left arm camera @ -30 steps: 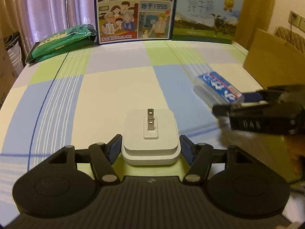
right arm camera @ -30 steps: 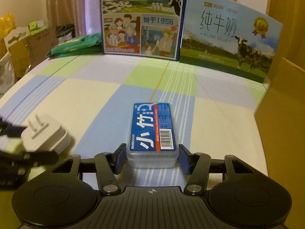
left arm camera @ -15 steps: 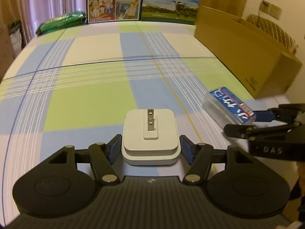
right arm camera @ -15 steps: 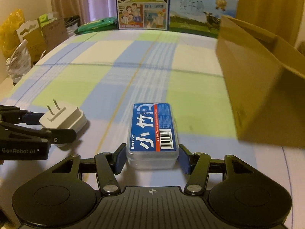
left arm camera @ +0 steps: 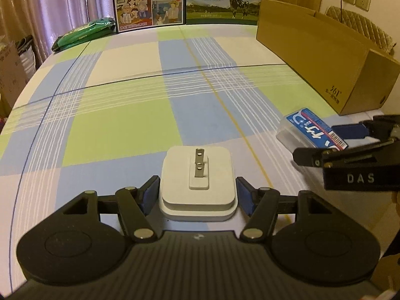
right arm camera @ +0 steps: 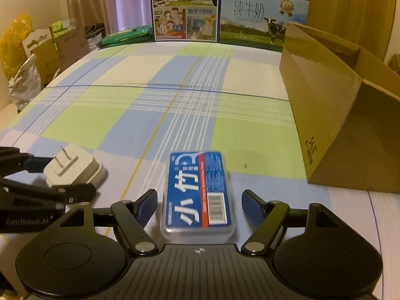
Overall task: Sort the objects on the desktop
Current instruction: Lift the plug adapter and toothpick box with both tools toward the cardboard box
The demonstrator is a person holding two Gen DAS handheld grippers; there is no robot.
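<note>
A white plug adapter (left arm camera: pixel 197 175) with its two prongs facing up sits between the blue pads of my left gripper (left arm camera: pixel 197 182), which is shut on it low over the checked tablecloth. The adapter (right arm camera: pixel 72 167) also shows at the left of the right wrist view. A clear box with a blue label (right arm camera: pixel 200 190) lies flat on the cloth, slightly askew, between the fingers of my right gripper (right arm camera: pixel 199 195). That gripper is open, with a small gap on each side of the box. In the left wrist view the blue-label box (left arm camera: pixel 310 127) is at the right, inside the right gripper (left arm camera: pixel 322 140).
An open brown cardboard box (right arm camera: pixel 325 105) stands along the table's right side, close to the blue-label box. Two milk cartons (left arm camera: pixel 150 2) (left arm camera: pixel 222 0) stand upright at the far edge, with a green packet (left arm camera: pixel 85 32) at the far left. Bags and boxes crowd the floor at left.
Both grippers have pulled back from the far end to the near end of the table. The right fingers have spread apart and let go of the blue-label box, which now lies on the cloth.
</note>
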